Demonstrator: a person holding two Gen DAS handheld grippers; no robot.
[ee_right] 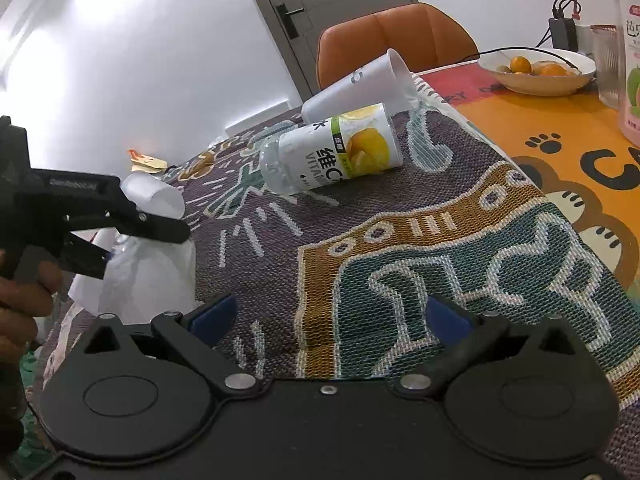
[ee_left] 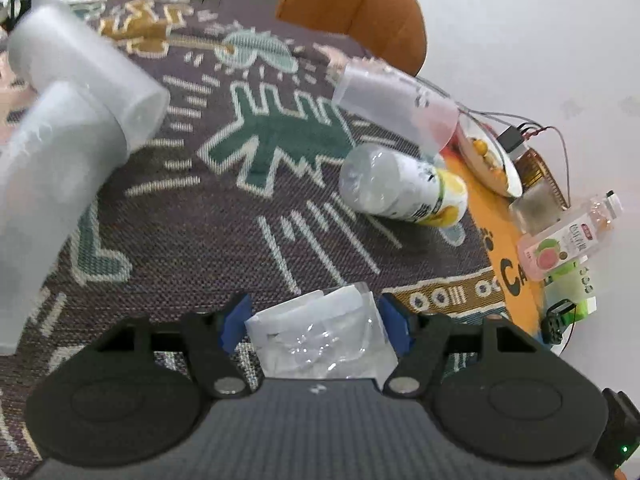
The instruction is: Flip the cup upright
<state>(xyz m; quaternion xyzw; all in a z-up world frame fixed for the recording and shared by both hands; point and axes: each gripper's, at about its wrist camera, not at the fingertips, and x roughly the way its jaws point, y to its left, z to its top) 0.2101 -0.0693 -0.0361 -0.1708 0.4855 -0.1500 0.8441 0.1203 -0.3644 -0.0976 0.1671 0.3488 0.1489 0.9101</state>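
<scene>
Left wrist view: your left tongs [ee_left: 314, 326] are clamped on a clear plastic cup [ee_left: 320, 332], its wall pinched between the blue pads [ee_left: 234, 322]. I cannot tell which way its mouth faces from here. Ahead and to the right of those tongs a bottle [ee_left: 404, 188] lies on its side on the patterned cloth [ee_left: 224, 216], and just beyond it a second cup [ee_left: 394, 104] is tipped over against the bowl [ee_left: 490, 160], which holds what look like small oranges. Two more pale cups [ee_left: 80, 92] loom blurred at the far left. The step in hand, I judge, is turning the gripped cup; next you need to rotate your wrist until the base points down, then lower it onto the cloth before you let go.

Right wrist view: your right tongs [ee_right: 328, 320] stand apart with nothing between them, only cloth ahead. Far to their left you can see the left tongs gripping the clear cup, which looks empty. The bottle and the tipped cup lie ahead, the bowl beyond to the right.
</scene>
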